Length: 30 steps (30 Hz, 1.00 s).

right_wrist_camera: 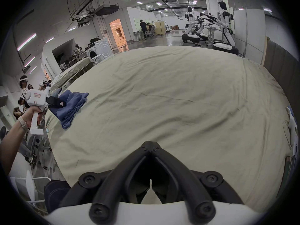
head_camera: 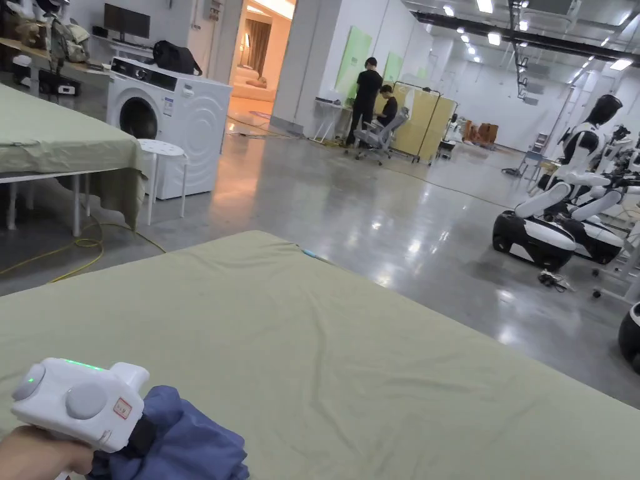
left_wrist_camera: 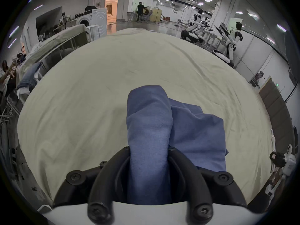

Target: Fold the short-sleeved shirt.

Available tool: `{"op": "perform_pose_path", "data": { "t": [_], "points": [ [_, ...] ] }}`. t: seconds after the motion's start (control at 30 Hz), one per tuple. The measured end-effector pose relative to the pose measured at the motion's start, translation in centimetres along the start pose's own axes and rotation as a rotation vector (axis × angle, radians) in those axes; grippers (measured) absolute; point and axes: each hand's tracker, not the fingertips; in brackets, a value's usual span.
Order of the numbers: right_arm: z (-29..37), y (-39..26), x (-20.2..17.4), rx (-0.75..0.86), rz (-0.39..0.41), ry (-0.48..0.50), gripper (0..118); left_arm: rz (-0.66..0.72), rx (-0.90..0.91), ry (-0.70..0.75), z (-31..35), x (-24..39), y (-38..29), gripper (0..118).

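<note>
From where I stand, the blue shirt (head_camera: 181, 437) runs off the head view's bottom edge at seven o'clock. The left gripper (head_camera: 140, 434) buries its tips in the cloth, hiding them.
</note>
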Motion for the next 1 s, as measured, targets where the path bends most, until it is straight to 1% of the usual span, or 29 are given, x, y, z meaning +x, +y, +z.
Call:
{"op": "perform_pose_path", "data": {
  "t": [0.03, 0.07, 0.1, 0.13, 0.2, 0.23, 0.3, 0.33, 0.37, 0.47, 0.5, 0.53, 0.57, 0.6, 0.63, 0.67, 0.7, 0.77, 0.83, 0.87, 1.0],
  "points": [
    [0.2, 0.1, 0.2, 0.001, -0.004, 0.000, 1, -0.012, 0.020, 0.025, 0.4, 0.2, -0.1, 44],
    [0.8, 0.1, 0.5, 0.002, -0.011, -0.001, 1, -0.011, 0.038, 0.024, 1.4, 0.4, -0.1, 62],
    [1.4, 0.1, 0.9, 0.010, -0.020, -0.002, 1, -0.016, 0.075, 0.029, 3.0, 0.9, 0.0, 77],
    [2.1, 0.0, 1.2, 0.020, -0.026, -0.002, 1, -0.027, 0.123, 0.050, 4.5, 1.6, 0.0, 84],
    [4.0, 0.0, 2.3, 0.056, -0.021, -0.027, 1, -0.089, 0.252, 0.064, 8.5, 4.8, 0.3, 84],
    [5.1, 0.2, 2.8, 0.079, -0.021, -0.044, 1, -0.123, 0.306, 0.064, 10.6, 7.3, 0.2, 84],
    [7.6, 0.9, 4.0, 0.131, -0.027, -0.076, 1, -0.193, 0.380, -0.008, 13.2, 12.8, 0.3, 84],
    [8.8, 1.3, 4.5, 0.157, -0.018, -0.102, 1, -0.228, 0.413, -0.036, 14.1, 15.5, 0.2, 84],
    [10.3, 1.8, 4.9, 0.200, 0.000, -0.143, 1, -0.292, 0.465, -0.054, 15.0, 19.5, -0.3, 84],
    [13.7, 3.4, 6.5, 0.296, 0.042, -0.218, 1, -0.406, 0.583, -0.074, 16.8, 29.3, -1.8, 83],
    [14.5, 4.0, 7.0, 0.316, 0.063, -0.247, 1, -0.421, 0.607, -0.097, 17.2, 31.9, -2.3, 82],
    [15.5, 4.5, 7.6, 0.355, 0.082, -0.289, 1, -0.422, 0.639, -0.106, 16.3, 33.8, -2.4, 80],
    [16.3, 5.1, 8.5, 0.411, 0.086, -0.322, 1, -0.426, 0.670, -0.125, 16.7, 36.4, -3.3, 75],
    [17.0, 5.7, 9.3, 0.439, 0.076, -0.341, 1, -0.409, 0.685, -0.146, 17.0, 38.2, -3.9, 63],
    [17.8, 6.3, 10.3, 0.466, 0.045, -0.352, 1, -0.392, 0.707, -0.181, 17.2, 39.9, -4.6, 32],
    [18.6, 6.7, 11.2, 0.505, 0.023, -0.354, 1, -0.359, 0.740, -0.185, 17.1, 41.3, -5.2, 12],
    [19.2, 7.1, 12.0, 0.530, 0.009, -0.363, 1, -0.318, 0.751, -0.192, 17.2, 42.5, -5.7, 11],
    [19.4, 7.9, 13.4, 0.533, 0.014, -0.389, 0, -0.309, 0.780, -0.219, 17.2, 44.1, -6.3, 11],
    [19.6, 8.1, 14.2, 0.550, 0.005, -0.391, 0, -0.325, 0.788, -0.187, 17.1, 45.6, -6.7, 11],
    [19.5, 8.2, 14.5, 0.558, 0.003, -0.382, 0, -0.333, 0.791, -0.215, 17.2, 46.1, -6.9, 11],
    [19.8, 8.2, 14.6, 0.580, -0.003, -0.357, 0, -0.369, 0.808, -0.205, 18.0, 47.4, -7.7, 11]
  ]
}}
